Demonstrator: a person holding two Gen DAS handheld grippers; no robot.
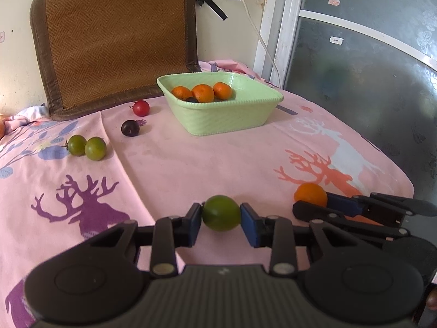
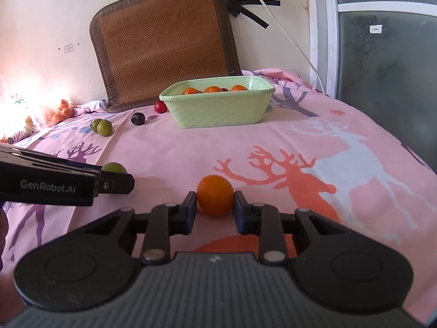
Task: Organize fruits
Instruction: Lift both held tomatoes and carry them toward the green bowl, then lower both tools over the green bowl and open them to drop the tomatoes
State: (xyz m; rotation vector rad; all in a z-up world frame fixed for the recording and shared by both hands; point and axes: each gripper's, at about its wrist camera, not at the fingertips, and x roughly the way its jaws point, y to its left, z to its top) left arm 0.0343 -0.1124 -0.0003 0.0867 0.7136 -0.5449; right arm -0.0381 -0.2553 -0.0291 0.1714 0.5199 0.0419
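Note:
My left gripper (image 1: 221,222) is shut on a green fruit (image 1: 221,212) low over the pink cloth. My right gripper (image 2: 215,205) is shut on an orange (image 2: 215,194) close to the cloth; it shows at the right of the left wrist view (image 1: 314,202) with the orange (image 1: 310,194). The green fruit also shows in the right wrist view (image 2: 114,167), beside the left gripper's finger (image 2: 114,183). A light green basket (image 1: 232,117) at the back holds three oranges (image 1: 203,93) and a dark plum (image 1: 192,99). Loose on the cloth are two green fruits (image 1: 86,145), a dark plum (image 1: 130,128) and a red fruit (image 1: 141,108).
A brown woven mat (image 1: 117,35) leans on the wall behind the basket. A white cable (image 1: 254,24) hangs down the wall. A glass door (image 1: 368,68) stands at the right past the table edge. More fruit (image 2: 61,113) lies in glare at the far left.

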